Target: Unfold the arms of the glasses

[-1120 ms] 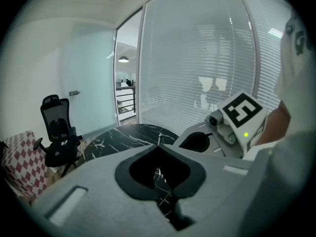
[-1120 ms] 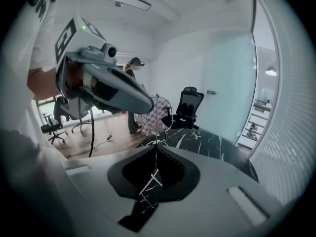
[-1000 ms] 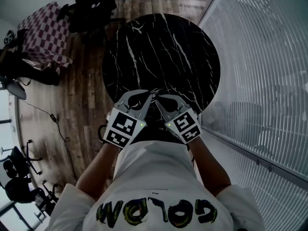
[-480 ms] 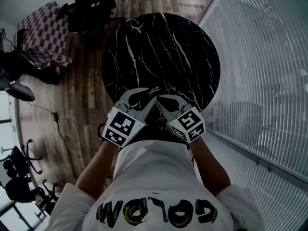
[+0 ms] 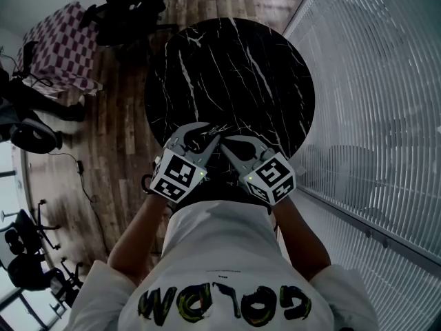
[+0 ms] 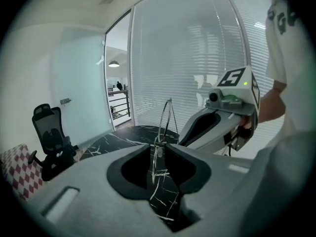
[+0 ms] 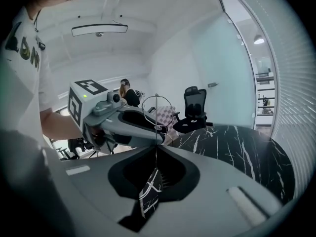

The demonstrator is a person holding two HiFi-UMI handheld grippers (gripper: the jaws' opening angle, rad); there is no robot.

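Note:
Thin wire-rimmed glasses (image 5: 220, 127) hang between my two grippers, above the near edge of the round black marble table (image 5: 234, 67). My right gripper (image 5: 224, 142) is shut on the frame. In the right gripper view a wire of the glasses (image 7: 156, 127) rises straight out of the closed tips (image 7: 156, 149), with a round rim above. My left gripper (image 5: 213, 136) has just been opening. In the left gripper view its jaws stand apart (image 6: 159, 147). A thin part of the glasses (image 6: 168, 117) runs through the gap, and neither pad presses on it.
A wall of white blinds (image 5: 372, 81) runs along the right of the table. A checkered cloth (image 5: 62, 47) and dark office chairs (image 6: 49, 137) stand on the wooden floor to the left. A person (image 7: 126, 90) sits far off in the room.
My left gripper has shifted a little forward and lower over the table edge, and its jaws have come apart off the glasses. The right gripper has rolled slightly and keeps its hold.

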